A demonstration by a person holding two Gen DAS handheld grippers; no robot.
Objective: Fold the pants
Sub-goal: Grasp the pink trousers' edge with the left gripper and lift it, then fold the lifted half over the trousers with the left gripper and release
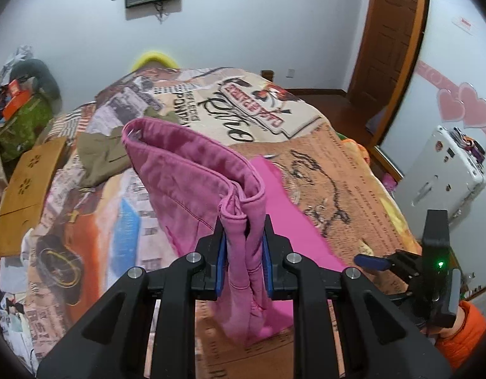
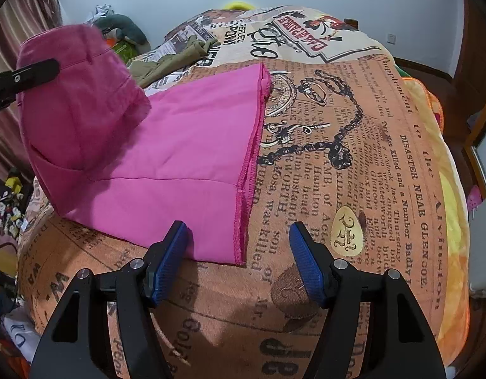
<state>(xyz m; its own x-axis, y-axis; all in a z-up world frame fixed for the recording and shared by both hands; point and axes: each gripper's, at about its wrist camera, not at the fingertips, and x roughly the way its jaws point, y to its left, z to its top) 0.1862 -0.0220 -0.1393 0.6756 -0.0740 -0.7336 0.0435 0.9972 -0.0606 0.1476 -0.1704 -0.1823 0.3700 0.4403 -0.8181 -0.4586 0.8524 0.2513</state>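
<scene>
Pink pants (image 2: 186, 145) lie on a bed with a newspaper-print blanket (image 2: 353, 164). My left gripper (image 1: 244, 237) is shut on the bunched waistband end of the pants (image 1: 192, 170) and holds it lifted above the bed. In the right wrist view this raised end (image 2: 75, 101) hangs at the left, with the left gripper's finger (image 2: 25, 75) on it. The legs lie flat, hems toward the near edge. My right gripper (image 2: 238, 237) is open and empty, low over the hem corner (image 2: 240, 252). It also shows in the left wrist view (image 1: 369, 260) at the right.
An olive garment (image 1: 101, 154) lies on the bed farther back. A wooden board (image 1: 25, 189) leans at the bed's left side. Clutter and a green bag (image 1: 22, 120) stand at the left. A white case (image 1: 441, 170) and a wooden door (image 1: 391, 31) are at the right.
</scene>
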